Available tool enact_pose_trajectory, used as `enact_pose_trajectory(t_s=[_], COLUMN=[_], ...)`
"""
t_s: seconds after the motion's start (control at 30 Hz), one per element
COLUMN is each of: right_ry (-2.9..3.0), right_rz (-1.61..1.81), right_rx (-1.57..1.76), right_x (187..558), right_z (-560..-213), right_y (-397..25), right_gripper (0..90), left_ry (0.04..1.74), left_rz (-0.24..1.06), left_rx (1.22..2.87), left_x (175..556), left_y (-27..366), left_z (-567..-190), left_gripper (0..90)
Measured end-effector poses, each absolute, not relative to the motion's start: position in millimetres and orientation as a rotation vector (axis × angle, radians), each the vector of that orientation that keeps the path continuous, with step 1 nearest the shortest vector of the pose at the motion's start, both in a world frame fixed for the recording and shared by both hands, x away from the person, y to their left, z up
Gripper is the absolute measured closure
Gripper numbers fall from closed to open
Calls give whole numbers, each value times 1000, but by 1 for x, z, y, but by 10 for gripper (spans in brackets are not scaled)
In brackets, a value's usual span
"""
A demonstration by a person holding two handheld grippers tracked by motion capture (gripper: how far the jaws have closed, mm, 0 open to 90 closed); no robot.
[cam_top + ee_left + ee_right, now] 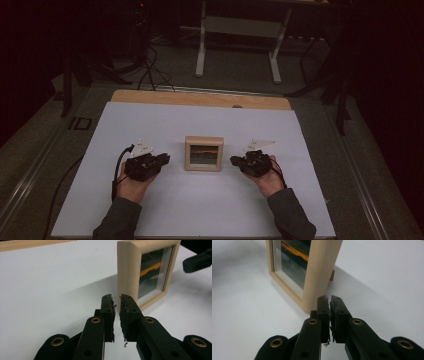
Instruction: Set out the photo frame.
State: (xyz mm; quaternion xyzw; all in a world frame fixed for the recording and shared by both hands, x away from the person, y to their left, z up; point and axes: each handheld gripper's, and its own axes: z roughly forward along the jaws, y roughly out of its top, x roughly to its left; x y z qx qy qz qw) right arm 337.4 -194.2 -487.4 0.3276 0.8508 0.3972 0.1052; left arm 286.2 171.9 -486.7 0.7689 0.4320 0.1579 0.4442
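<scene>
Sleeves enter at the near edge of the white table [150,210]. Left gripper [165,159] and right gripper [234,160] flank the wooden picture frame [203,153], each just beside it, jaws nearly closed, holding nothing. Frame stands upright at table centre; floor and desk legs [201,47] beyond.

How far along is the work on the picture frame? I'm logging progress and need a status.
Done: the wooden picture frame stands upright on the white table, flanked by both hands. In hand: nothing; the left tongs and right tongs are nearly closed on empty air, each pointing at a side edge of the frame without touching it. Left: presumably opening the tongs and gripping the frame.
</scene>
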Motion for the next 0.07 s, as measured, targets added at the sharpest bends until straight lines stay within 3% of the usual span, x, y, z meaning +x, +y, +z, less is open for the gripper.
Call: enact_pose_trajectory(t_s=[0.07], right_ry=[2509], right_rz=[1174], right_rx=[963], right_x=[336], right_z=[-488], right_y=[-199], right_gripper=[841], left_ry=[1059], left_rz=[398], left_rx=[1927], left_x=[283], left_y=[176], left_z=[-489], left_gripper=[797])
